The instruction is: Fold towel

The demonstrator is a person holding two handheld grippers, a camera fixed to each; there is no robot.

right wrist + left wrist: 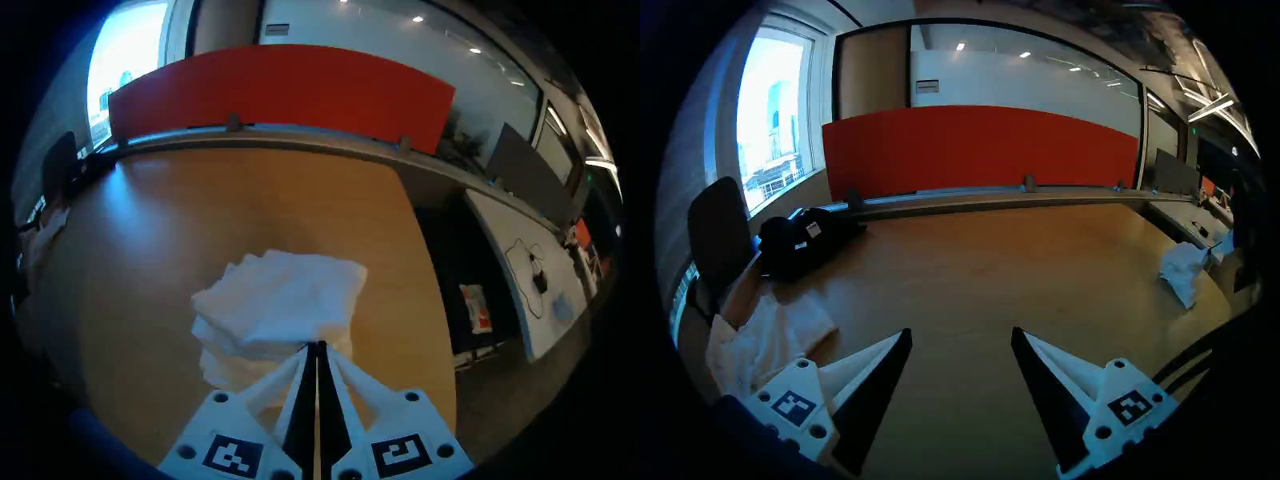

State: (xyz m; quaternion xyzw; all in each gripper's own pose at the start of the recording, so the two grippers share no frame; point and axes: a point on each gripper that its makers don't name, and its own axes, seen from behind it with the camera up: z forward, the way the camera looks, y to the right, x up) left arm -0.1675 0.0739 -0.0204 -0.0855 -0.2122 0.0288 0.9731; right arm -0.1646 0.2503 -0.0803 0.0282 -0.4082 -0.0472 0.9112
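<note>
A white towel [276,308] lies folded in several layers on the wooden table [200,216], close to its right edge. My right gripper [318,346] has its fingers pressed together at the towel's near edge, and a layer seems pinched between the tips. In the left gripper view the same towel [1184,272] is a small white bundle at the far right of the table [992,264]. My left gripper [960,336] hovers open over bare wood with nothing between its fingers.
A black bag [804,240] lies at the table's far left. A second white cloth [760,344] is heaped at the left edge by a dark chair [716,232]. A red partition [976,148] runs along the back. Beyond the right edge, the floor and another desk [528,272].
</note>
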